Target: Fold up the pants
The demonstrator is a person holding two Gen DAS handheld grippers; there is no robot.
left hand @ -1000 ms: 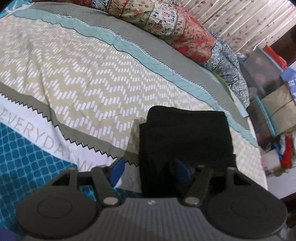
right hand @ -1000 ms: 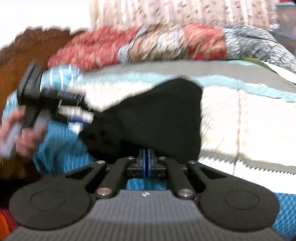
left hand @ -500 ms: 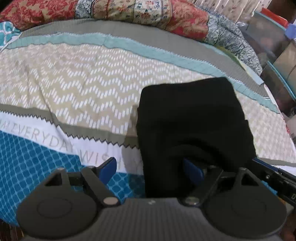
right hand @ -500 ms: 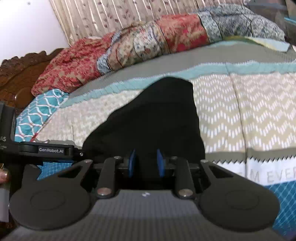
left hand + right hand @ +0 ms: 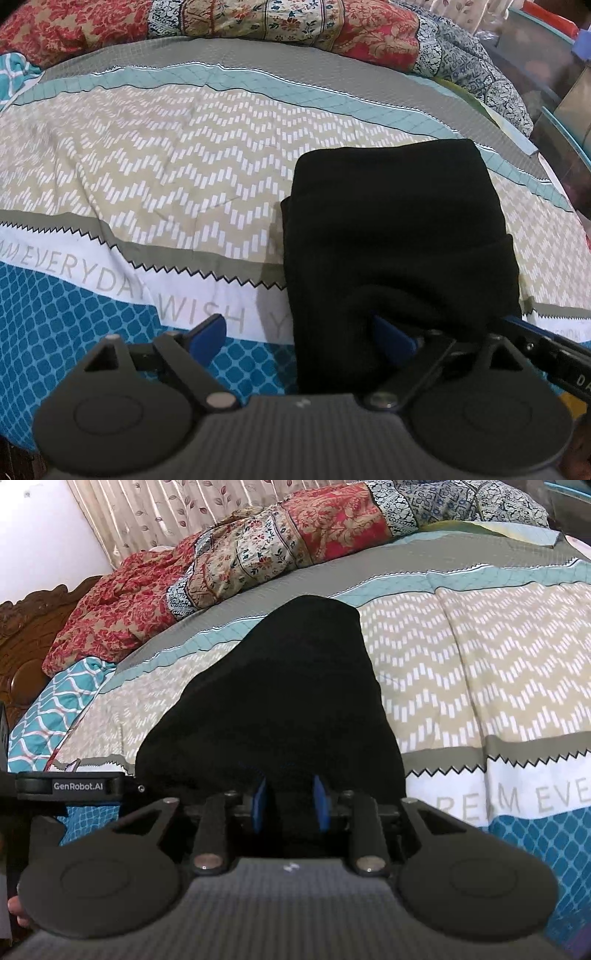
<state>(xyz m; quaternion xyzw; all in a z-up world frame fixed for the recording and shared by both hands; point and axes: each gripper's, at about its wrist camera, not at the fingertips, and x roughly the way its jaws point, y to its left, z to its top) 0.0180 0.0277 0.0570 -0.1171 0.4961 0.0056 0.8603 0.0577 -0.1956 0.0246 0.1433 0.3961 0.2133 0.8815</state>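
The black pants [image 5: 395,229] lie folded into a thick rectangle on the patterned bedspread [image 5: 166,177]; they also fill the middle of the right wrist view [image 5: 280,701]. My left gripper [image 5: 299,334] is open wide at the pants' near left corner; its right finger is tucked under the fabric edge, its left finger [image 5: 207,334] over the bedspread. My right gripper [image 5: 290,797] is partly open, with the near edge of the pants lying between its blue pads [image 5: 319,794]. The right gripper's side shows in the left wrist view [image 5: 546,354].
A rolled floral quilt [image 5: 280,18] lies along the far side of the bed. A carved wooden headboard [image 5: 22,627] and curtain [image 5: 166,509] stand at the left in the right wrist view. Storage boxes [image 5: 554,74] sit beyond the bed's right edge. The left gripper's body [image 5: 66,786] shows at the left.
My right gripper has opened from shut, letting go of the pants' edge. The pants have settled flat. The left gripper has drawn back a little and stays open.
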